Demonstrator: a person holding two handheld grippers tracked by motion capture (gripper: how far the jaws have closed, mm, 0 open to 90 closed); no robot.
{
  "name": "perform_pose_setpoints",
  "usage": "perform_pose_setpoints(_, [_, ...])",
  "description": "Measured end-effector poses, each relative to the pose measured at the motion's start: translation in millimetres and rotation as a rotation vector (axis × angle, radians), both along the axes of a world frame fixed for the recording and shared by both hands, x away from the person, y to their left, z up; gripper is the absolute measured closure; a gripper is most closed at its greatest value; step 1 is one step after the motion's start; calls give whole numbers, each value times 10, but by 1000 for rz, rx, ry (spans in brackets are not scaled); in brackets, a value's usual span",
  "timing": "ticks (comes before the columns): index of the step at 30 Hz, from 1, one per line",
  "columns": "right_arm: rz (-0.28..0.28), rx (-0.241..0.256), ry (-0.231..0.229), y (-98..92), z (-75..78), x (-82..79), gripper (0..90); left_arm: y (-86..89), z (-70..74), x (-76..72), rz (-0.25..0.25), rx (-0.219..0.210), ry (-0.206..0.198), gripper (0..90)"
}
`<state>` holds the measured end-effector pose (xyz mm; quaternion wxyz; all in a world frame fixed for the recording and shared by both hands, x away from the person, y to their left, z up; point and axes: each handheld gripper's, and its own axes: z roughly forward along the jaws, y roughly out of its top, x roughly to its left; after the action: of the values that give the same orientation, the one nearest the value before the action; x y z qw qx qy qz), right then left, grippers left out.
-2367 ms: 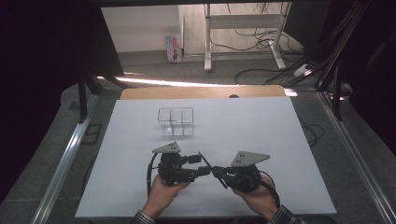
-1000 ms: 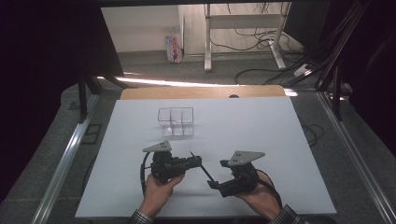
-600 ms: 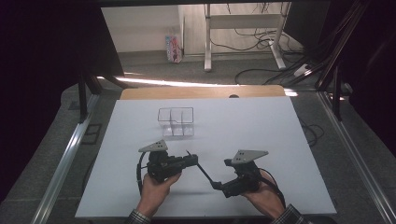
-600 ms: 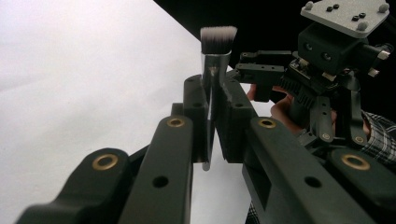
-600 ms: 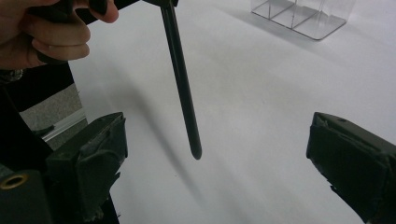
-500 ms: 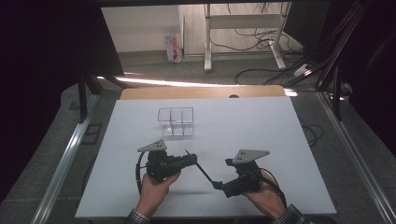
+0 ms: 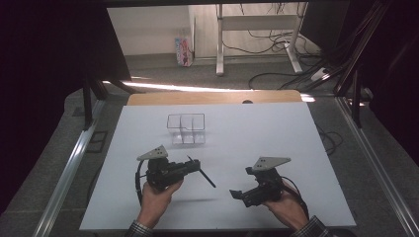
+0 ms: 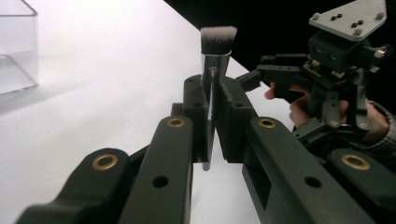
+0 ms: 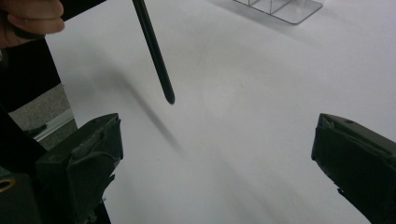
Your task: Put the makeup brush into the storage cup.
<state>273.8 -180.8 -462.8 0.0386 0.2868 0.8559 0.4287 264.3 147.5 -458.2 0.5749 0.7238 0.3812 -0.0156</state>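
Change since 2.4 s ago: the two grippers, then tip to tip at table centre, are now well apart. The left one has drawn back left with the brush; the right one has drawn back right and toward the near edge.

Left side, high view: left gripper [image 7: 190, 167] is held in the person's left hand [image 7: 157, 200] above the white table [image 7: 257, 133]. Its jaws are clamped narrow on a makeup brush [image 7: 200, 171]. The dark handle slants out to the right and down toward the near edge, its tip free in the air, with a thin shadow on the table below it. In the left gripper view the jaws pinch the shiny metal collar of the brush [image 8: 212, 70]; the pale, flat-cut bristles stand up above the jaw tips.

Centre, farther back: a clear plastic box [image 7: 186, 128] with dividers stands on the table, well apart from both grippers. Nothing visible inside its compartments.

Right side: right gripper [image 7: 236, 194] is held in the right hand [image 7: 286, 210], pointing left. In the right gripper view its jaws stand wide apart with only bare table between them; they hold nothing. The brush handle tip [image 9: 159, 65] hangs ahead of them, nearer the left jaw, not touching.
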Motion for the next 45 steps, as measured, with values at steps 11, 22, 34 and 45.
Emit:
perform_pose_setpoints(11, [-1, -42, -13, -117, 23, 11, 11, 115, 24, -18, 47, 36, -18, 832])
perform_pose_setpoints(22, [-20, -76, -29, -225, 33, 23, 0, 216, 33, -28, 85, 65, -28, 833])
perform_pose_setpoints(34, [-92, -127, -40, -460, 23, 56, 0, 283, 45, -43, 127, 123, -45, 833])
perform_pose_setpoints(45, [-158, -157, -55, -712, -17, 41, 0, 310, 59, -39, 152, 169, -69, 833])
